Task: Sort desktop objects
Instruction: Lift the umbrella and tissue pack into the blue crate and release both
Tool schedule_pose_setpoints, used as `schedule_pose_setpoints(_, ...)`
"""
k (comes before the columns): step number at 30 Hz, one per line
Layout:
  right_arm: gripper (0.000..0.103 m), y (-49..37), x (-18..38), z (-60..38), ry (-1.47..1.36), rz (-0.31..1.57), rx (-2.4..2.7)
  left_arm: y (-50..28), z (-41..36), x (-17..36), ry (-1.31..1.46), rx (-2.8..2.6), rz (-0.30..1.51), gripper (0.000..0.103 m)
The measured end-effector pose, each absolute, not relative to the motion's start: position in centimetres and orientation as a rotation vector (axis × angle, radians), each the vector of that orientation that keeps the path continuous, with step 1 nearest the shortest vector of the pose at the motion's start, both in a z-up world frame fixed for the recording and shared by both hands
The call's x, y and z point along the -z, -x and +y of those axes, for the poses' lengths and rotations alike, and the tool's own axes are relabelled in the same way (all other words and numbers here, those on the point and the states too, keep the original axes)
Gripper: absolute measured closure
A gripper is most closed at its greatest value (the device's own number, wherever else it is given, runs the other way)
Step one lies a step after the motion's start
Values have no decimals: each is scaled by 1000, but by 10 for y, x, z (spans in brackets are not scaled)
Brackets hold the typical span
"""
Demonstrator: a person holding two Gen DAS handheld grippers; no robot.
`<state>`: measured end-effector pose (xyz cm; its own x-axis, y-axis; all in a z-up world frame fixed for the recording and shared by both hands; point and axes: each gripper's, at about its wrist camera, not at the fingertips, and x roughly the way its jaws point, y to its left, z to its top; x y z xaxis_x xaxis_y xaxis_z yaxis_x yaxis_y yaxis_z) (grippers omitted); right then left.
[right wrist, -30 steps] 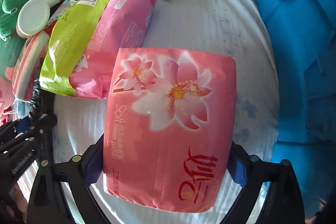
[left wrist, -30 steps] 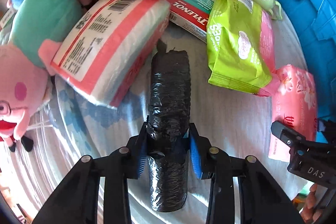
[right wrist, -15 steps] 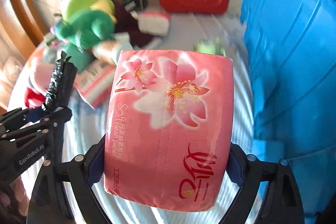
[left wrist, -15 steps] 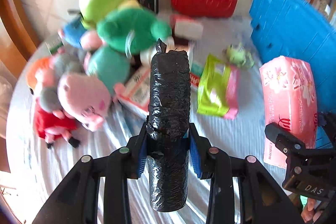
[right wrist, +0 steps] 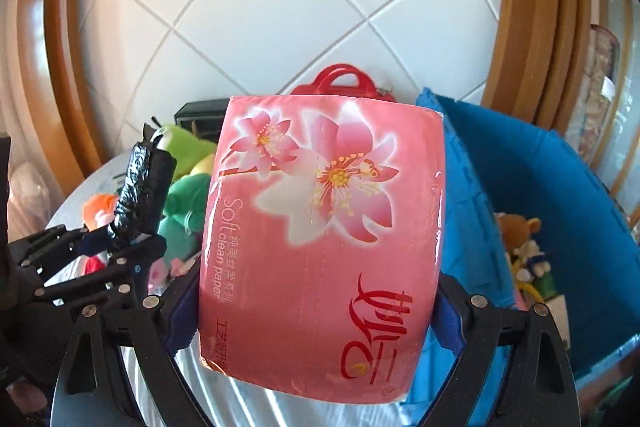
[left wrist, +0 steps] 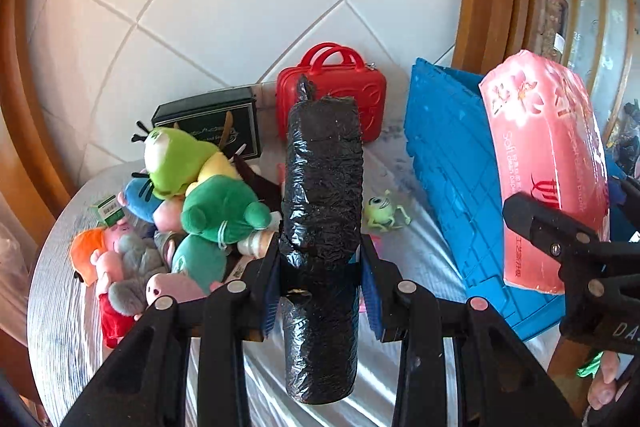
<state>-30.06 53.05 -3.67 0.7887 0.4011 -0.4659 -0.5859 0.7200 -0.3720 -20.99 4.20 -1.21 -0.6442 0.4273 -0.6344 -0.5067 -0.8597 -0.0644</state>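
Note:
My left gripper (left wrist: 320, 285) is shut on a black roll of plastic bags (left wrist: 322, 195) and holds it upright, well above the table. The roll also shows at the left of the right wrist view (right wrist: 144, 193). My right gripper (right wrist: 316, 311) is shut on a pink tissue pack with flowers (right wrist: 320, 239), held high beside the blue bin (right wrist: 560, 195). The pack shows at the right of the left wrist view (left wrist: 548, 163). A heap of plush toys (left wrist: 180, 211) lies on the round table (left wrist: 60, 307).
A red toy case (left wrist: 340, 87) and a black box (left wrist: 208, 119) stand at the tiled wall. A small green one-eyed figure (left wrist: 380, 211) lies by the blue bin (left wrist: 452, 155). The bin holds a few toys (right wrist: 524, 251). Wooden frames flank both sides.
Both grippers have lifted their loads high off the table and tilted up. The view now takes in the wall, the whole heap and the bin's inside.

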Motion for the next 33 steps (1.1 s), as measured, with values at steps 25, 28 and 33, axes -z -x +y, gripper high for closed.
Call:
schedule_pose_setpoints(25,10,-10,-81,350,552,482,-491,231,433,-56,950,-2222,322,69)
schedule_pose_setpoints(28,10,-46,-65,346,572,587,-486,249,468,-19,1079,-2188,432,69)
schedule_pose_setpoints(33,10,-60,-36,343,600,682,-516,266,488,59,1384,-2053,625,69)
